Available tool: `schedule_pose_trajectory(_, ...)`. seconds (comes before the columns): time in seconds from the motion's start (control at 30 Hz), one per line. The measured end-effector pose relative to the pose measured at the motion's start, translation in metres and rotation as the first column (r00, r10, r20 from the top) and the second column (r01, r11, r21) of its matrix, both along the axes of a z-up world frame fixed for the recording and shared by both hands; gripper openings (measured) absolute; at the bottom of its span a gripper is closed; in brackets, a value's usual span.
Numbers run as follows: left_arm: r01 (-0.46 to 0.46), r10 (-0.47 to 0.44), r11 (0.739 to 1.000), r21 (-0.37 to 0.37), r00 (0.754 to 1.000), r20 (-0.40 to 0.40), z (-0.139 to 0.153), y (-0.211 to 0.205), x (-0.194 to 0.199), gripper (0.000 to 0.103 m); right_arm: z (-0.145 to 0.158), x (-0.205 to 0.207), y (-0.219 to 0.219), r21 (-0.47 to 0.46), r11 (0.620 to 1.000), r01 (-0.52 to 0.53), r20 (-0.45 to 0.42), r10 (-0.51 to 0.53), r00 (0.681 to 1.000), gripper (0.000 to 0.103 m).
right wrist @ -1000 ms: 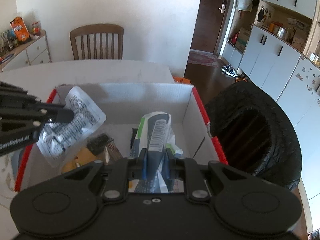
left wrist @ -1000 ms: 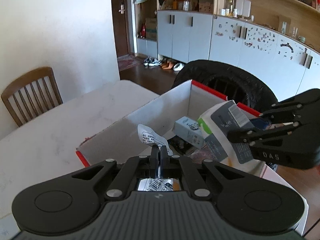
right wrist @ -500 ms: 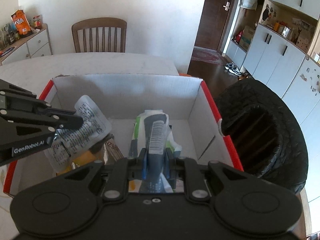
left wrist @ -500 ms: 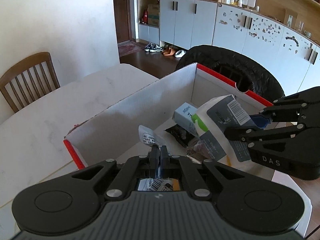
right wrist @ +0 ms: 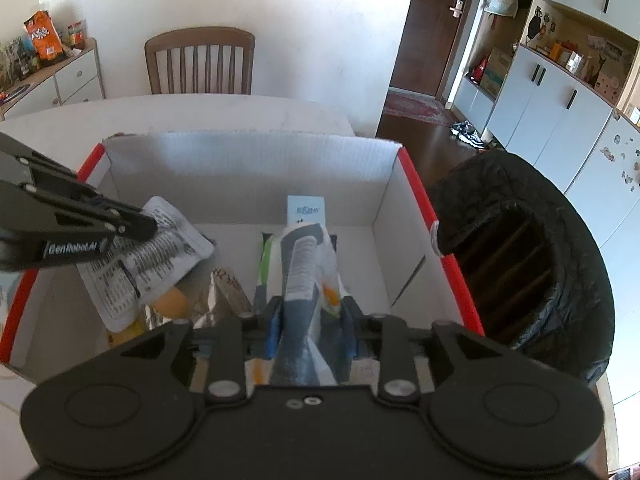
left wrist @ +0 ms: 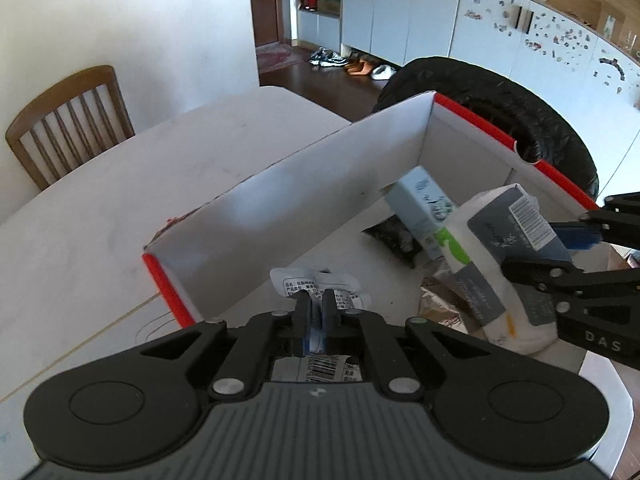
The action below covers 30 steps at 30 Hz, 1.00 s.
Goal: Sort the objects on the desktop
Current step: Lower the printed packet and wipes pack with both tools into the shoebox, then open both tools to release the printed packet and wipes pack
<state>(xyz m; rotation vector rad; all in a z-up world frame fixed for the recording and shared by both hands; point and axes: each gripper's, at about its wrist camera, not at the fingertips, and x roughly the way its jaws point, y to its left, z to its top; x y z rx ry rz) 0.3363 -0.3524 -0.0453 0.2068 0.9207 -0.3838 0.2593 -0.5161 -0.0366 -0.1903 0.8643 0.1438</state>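
A white cardboard box with a red rim (left wrist: 472,120) (right wrist: 416,184) stands on the table. My left gripper (left wrist: 316,312) (right wrist: 136,226) is shut on a white printed sachet (left wrist: 316,284) (right wrist: 160,248), low inside the box by its left wall. My right gripper (right wrist: 310,320) (left wrist: 560,252) points down into the box. Its jaws are opening, and a grey, white and green pouch (right wrist: 304,264) (left wrist: 492,248) still stands between them. A pale blue carton (left wrist: 424,208) (right wrist: 306,210) leans at the far wall. A dark packet (left wrist: 392,236) and a foil packet (right wrist: 228,292) lie on the floor of the box.
A black bag-lined bin (right wrist: 520,260) (left wrist: 520,128) stands right beside the box's right wall. A wooden chair (right wrist: 200,60) (left wrist: 68,120) sits at the far side of the white table (left wrist: 100,200). A sideboard with snack bags (right wrist: 44,40) is at the far left.
My left gripper has sunk deeper into the box with the sachet. The right gripper's fingers have spread apart around the pouch, and the pale blue carton now shows beyond it.
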Motion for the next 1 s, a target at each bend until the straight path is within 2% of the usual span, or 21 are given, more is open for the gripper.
schedule_pose_trajectory(0.13,-0.013,0.013,1.0,0.026,1.0,-0.005,-0.001,0.0,-0.002,0.007,0.0,-0.005,0.0,-0.038,0.999,-0.016,0.017,0.017,1.0,0.037)
schedule_pose_trajectory(0.2,-0.009,0.009,0.999,0.044,1.0,-0.006,-0.002,-0.001,-0.003,0.017,0.001,-0.008,-0.001,-0.057,0.998,-0.02,0.028,0.021,0.999,0.042)
schedule_pose_trajectory(0.27,0.003,-0.004,0.999,0.045,1.0,0.011,-0.001,-0.002,-0.009,0.037,0.002,-0.009,-0.002,-0.067,0.998,-0.019,0.037,0.022,0.999,0.046)
schedule_pose_trajectory(0.3,0.012,-0.013,0.999,0.04,1.0,0.018,0.0,-0.003,-0.01,0.042,0.003,-0.01,-0.002,-0.074,0.997,-0.018,0.043,0.022,0.999,0.049)
schedule_pose_trajectory(0.37,0.022,-0.024,0.999,0.047,0.999,0.04,0.003,-0.005,-0.015,0.063,0.004,-0.011,-0.004,-0.085,0.996,-0.018,0.054,0.022,0.998,0.054)
schedule_pose_trajectory(0.43,0.025,-0.029,0.998,0.062,0.997,0.067,0.005,-0.007,-0.021,0.072,0.005,-0.012,-0.006,-0.091,0.996,-0.015,0.063,0.021,0.998,0.058)
schedule_pose_trajectory(0.5,0.032,-0.037,0.998,0.063,0.997,0.073,0.008,-0.007,-0.024,0.072,0.007,-0.013,-0.009,-0.085,0.996,-0.013,0.071,0.019,0.997,0.066)
schedule_pose_trajectory(0.7,0.027,-0.029,0.999,0.023,0.997,0.078,0.015,-0.001,-0.029,0.072,0.013,-0.018,-0.011,-0.058,0.998,-0.027,0.08,0.032,0.996,0.067)
schedule_pose_trajectory(0.83,0.026,-0.025,1.0,-0.011,0.995,0.093,0.022,0.005,-0.034,0.076,0.019,-0.021,-0.009,-0.015,0.999,-0.038,0.08,0.039,0.996,0.069)
schedule_pose_trajectory(1.0,0.032,-0.026,0.998,-0.051,0.994,0.103,0.029,0.013,-0.042,0.077,0.026,-0.025,-0.006,0.041,0.998,-0.052,0.078,0.049,0.996,0.074)
